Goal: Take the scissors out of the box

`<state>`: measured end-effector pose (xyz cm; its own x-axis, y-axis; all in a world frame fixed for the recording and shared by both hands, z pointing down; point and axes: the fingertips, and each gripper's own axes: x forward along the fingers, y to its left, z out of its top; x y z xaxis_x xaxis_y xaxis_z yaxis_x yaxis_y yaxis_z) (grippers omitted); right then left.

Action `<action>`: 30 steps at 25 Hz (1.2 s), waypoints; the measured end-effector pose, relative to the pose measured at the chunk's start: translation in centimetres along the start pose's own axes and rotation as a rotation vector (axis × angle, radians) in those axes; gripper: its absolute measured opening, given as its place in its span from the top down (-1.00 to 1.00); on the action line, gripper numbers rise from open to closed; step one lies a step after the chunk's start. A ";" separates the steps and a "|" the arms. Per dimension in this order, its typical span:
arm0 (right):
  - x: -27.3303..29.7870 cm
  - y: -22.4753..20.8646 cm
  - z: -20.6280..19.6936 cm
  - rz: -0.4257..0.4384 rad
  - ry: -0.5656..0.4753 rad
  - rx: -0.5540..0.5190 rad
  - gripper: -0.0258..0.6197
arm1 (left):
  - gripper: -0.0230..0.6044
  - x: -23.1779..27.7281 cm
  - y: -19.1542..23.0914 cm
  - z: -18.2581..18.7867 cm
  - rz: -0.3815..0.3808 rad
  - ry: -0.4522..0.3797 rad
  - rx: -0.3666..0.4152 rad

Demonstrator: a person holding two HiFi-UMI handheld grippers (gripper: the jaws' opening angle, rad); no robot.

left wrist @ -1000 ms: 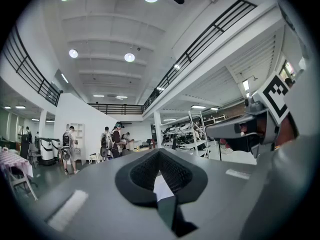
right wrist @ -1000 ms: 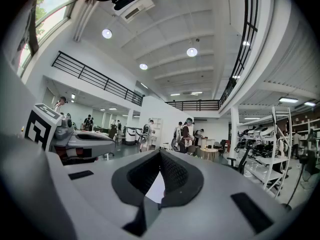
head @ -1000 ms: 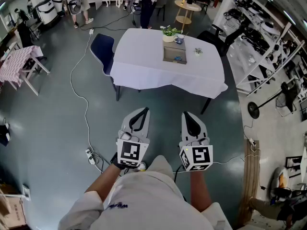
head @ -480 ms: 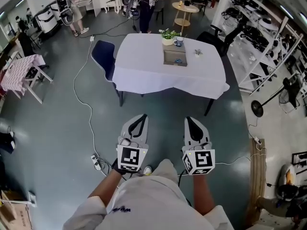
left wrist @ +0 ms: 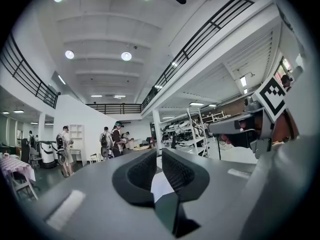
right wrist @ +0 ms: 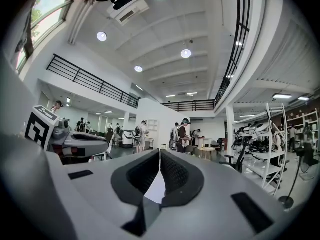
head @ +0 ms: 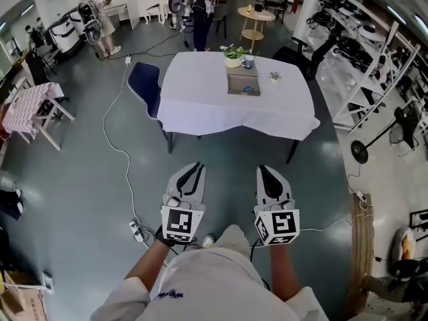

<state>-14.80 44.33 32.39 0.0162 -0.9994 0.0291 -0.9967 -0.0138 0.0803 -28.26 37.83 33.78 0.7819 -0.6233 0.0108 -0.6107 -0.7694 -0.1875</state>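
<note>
Left claw [head: 194,168] and right claw [head: 265,170], both closed and empty, are held level above grey floor [head: 80,179]. Well ahead stands a white-clothed table [head: 200,95] carrying the box [head: 239,82]. Scissors inside too small to discern. Blue chair [head: 144,80] beside the table.

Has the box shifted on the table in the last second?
No. The box sits where it was on the white table, just this side of the potted plant; only the whole view shifted slightly.
</note>
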 end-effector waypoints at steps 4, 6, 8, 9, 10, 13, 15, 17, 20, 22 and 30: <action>0.2 0.1 0.2 -0.002 -0.006 -0.001 0.84 | 0.71 0.0 0.3 -0.2 -0.007 0.004 -0.003; 0.2 0.2 0.3 0.000 -0.003 -0.004 0.80 | 0.63 0.0 0.4 0.0 -0.010 0.004 -0.006; 0.2 0.2 0.3 0.000 0.000 -0.005 0.77 | 0.59 0.0 0.4 0.1 -0.011 0.000 -0.011; 0.2 0.2 0.3 0.001 0.001 -0.006 0.74 | 0.58 0.0 0.4 0.1 -0.013 -0.003 -0.013; 0.2 0.1 0.2 0.000 0.002 -0.007 0.73 | 0.54 0.0 0.3 0.1 -0.015 -0.006 -0.014; 0.2 0.1 0.3 0.000 0.005 -0.010 0.66 | 0.41 0.2 0.3 0.2 -0.025 -0.012 -0.013; 0.2 0.2 0.4 -0.001 0.008 -0.013 0.60 | 0.34 0.1 0.3 0.1 -0.032 -0.006 -0.015; 0.3 0.1 0.2 -0.002 0.014 -0.014 0.53 | 0.26 0.2 0.4 0.1 -0.037 -0.007 -0.024; 0.6 -0.1 0.0 -0.006 0.020 -0.011 0.43 | 0.11 0.6 0.5 -0.1 -0.048 -0.015 -0.039; 0.7 -0.2 -0.1 -0.008 0.018 -0.006 0.36 | 0.00 0.7 0.5 -0.1 -0.056 -0.017 -0.048; 1.2 0.3 -0.3 0.012 0.017 0.025 -0.27 | -0.63 0.8 0.7 -0.1 -0.114 -0.052 -0.077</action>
<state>-15.05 43.10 32.75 0.0057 -0.9989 0.0468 -0.9985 -0.0031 0.0551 -28.07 36.72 33.76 0.8509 -0.5248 -0.0241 -0.5240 -0.8444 -0.1118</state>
